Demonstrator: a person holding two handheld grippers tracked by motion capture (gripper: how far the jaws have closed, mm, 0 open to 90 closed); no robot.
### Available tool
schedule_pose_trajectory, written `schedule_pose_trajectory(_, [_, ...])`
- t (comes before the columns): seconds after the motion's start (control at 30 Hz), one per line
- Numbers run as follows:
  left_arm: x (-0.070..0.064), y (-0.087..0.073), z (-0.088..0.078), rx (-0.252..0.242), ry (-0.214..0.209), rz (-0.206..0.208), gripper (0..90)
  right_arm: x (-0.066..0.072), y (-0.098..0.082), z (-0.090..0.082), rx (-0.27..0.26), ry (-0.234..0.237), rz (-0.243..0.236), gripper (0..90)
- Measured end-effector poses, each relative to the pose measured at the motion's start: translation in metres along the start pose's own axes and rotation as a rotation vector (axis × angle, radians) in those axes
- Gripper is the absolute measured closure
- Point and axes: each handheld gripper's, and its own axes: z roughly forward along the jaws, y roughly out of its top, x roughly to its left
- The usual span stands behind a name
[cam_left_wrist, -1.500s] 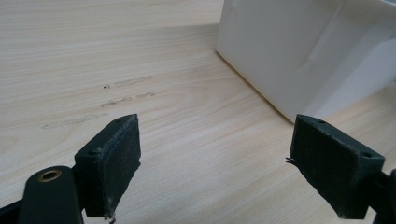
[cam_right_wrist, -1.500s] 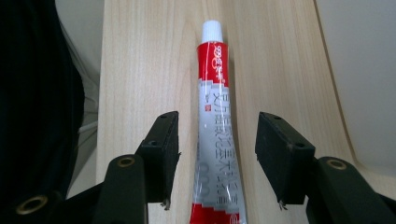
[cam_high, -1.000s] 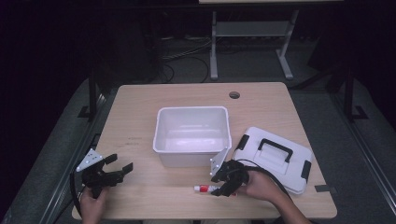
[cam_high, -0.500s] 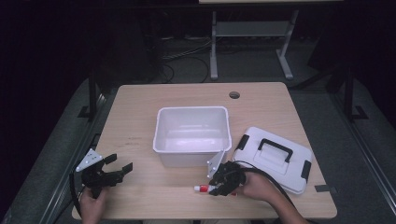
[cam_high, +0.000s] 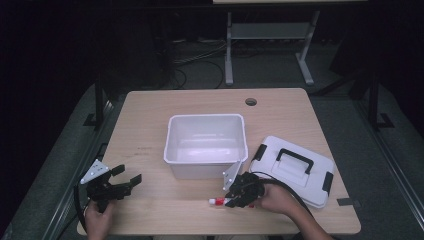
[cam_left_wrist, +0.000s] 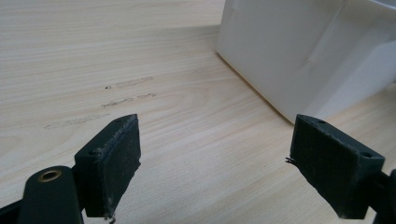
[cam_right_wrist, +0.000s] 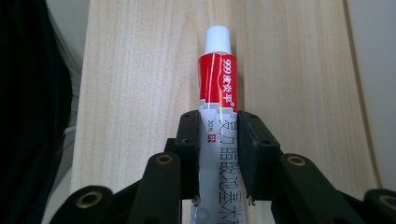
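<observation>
A red and silver ointment tube (cam_right_wrist: 217, 93) with a white cap lies on the wooden table near its front edge, and in the high view the tube (cam_high: 218, 201) points left. My right gripper (cam_right_wrist: 218, 154) has just been closing, and its pads now press on the tube's silver end; in the high view that gripper (cam_high: 239, 196) sits just in front of the white bin (cam_high: 207, 145). My left gripper (cam_high: 127, 182) rests at the front left with its jaws wide apart. Nothing lies between its pads (cam_left_wrist: 114, 156), only bare wood.
The open white bin's wall (cam_left_wrist: 299, 51) stands ahead of the left gripper. A white lid with a black handle (cam_high: 292, 167) lies at the right of the bin. A cable hole (cam_high: 251, 102) marks the table's far side. The table's front edge runs close to both hands.
The right gripper's jaws have narrowed onto the tube's end. Both hands have stayed where they were, and the tube has not shifted.
</observation>
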Motion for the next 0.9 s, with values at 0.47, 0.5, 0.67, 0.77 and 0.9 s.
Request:
schedule_pose_trajectory(0.47, [0.000,0.000,0.000,-0.001,0.000,0.002,15.5,0.008,0.027,-0.037,-0.034,0.010,-0.049,71.0])
schedule_pose_trajectory(0.5, [0.000,0.000,0.000,0.000,0.000,0.003,15.5,0.008,0.028,-0.040,-0.038,0.008,-0.048,71.0])
schedule_pose_trajectory(0.67, [0.000,0.000,0.000,-0.001,0.001,-0.002,15.5,0.009,0.037,-0.056,-0.048,0.000,-0.053,71.0])
schedule_pose_trajectory(0.77, [0.000,0.000,0.000,0.000,-0.001,0.000,15.5,0.009,0.043,-0.066,-0.051,-0.005,-0.059,71.0])
schedule_pose_trajectory(0.9, [-0.001,0.001,0.000,0.000,-0.002,0.006,15.5,0.009,0.049,-0.074,-0.054,-0.015,-0.067,71.0])
